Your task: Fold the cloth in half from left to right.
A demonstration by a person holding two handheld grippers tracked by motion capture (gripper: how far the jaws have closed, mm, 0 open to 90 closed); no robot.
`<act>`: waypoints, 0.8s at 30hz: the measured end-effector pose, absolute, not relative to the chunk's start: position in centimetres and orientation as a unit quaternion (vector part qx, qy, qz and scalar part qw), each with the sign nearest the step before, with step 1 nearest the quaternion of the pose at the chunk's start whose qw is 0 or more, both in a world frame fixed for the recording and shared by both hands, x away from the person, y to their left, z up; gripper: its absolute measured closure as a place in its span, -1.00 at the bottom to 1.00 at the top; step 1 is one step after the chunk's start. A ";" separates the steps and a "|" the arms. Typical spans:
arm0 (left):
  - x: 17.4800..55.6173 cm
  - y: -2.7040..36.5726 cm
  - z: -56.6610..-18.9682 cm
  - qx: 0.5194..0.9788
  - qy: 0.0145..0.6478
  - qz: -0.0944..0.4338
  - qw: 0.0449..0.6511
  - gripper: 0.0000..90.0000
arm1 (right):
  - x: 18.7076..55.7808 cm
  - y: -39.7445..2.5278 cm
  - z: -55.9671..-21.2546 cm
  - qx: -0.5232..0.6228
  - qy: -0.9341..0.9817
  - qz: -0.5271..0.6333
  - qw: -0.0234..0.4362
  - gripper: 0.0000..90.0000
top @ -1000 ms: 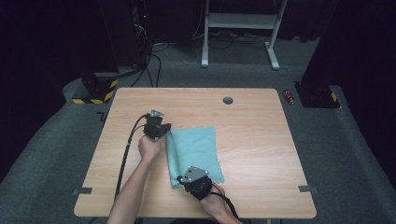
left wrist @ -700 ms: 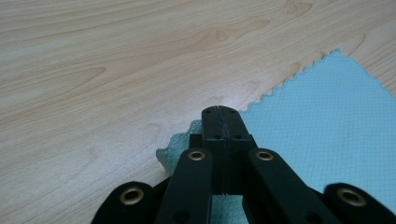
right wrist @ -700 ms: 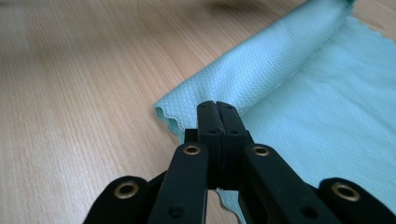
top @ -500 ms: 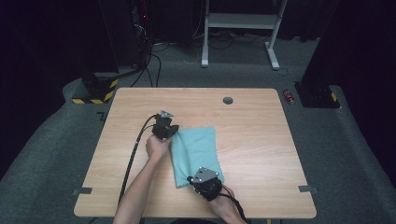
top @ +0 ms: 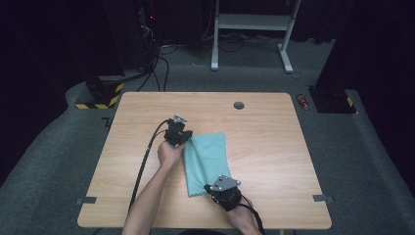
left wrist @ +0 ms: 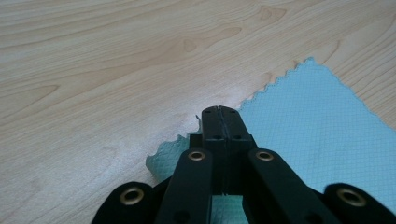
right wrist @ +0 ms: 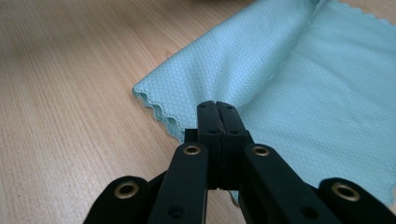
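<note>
Both pairs of jaws are pressed together on the left edge of the teal cloth (top: 208, 161): the left gripper (top: 177, 132) pinches its far left corner, the right gripper (top: 222, 188) its near left corner. A raised fold runs between them, near to far. The rest of the cloth lies flat to their right on the counter (top: 274, 147), so I'd guess any fold goes rightward.

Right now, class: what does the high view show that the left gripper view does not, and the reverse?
High view alone: the whole table, both forearms, the grey floor, a desk frame behind. Left gripper view alone: the left hand-held gripper with its jaws pressed together over the cloth's zigzag-cut edge, and the weave's fine grid. Shared: teal cloth on pale wood.
</note>
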State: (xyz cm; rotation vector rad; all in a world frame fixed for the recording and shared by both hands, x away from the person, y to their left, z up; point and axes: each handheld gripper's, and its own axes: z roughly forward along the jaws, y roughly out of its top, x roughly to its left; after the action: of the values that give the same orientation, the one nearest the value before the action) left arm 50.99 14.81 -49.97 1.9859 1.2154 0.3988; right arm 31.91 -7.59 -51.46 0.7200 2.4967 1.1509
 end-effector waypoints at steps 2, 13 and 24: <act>51.0 14.6 -49.8 0.779 0.473 0.156 0.381 1.00 | 31.8 -7.8 -51.5 0.253 0.867 0.401 0.150 1.00; 51.2 13.3 -49.6 0.787 0.459 0.153 0.381 1.00 | 31.7 -8.9 -51.7 0.265 0.863 0.403 0.150 1.00; 51.7 12.3 -49.3 0.788 0.455 0.149 0.387 1.00 | 31.7 -10.0 -51.4 0.274 0.857 0.407 0.156 1.00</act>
State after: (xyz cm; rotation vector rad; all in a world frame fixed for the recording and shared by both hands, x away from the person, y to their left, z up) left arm 51.65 12.31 -49.28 2.0071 1.1571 0.3805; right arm 31.67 -10.01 -51.42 0.7847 2.4555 1.1659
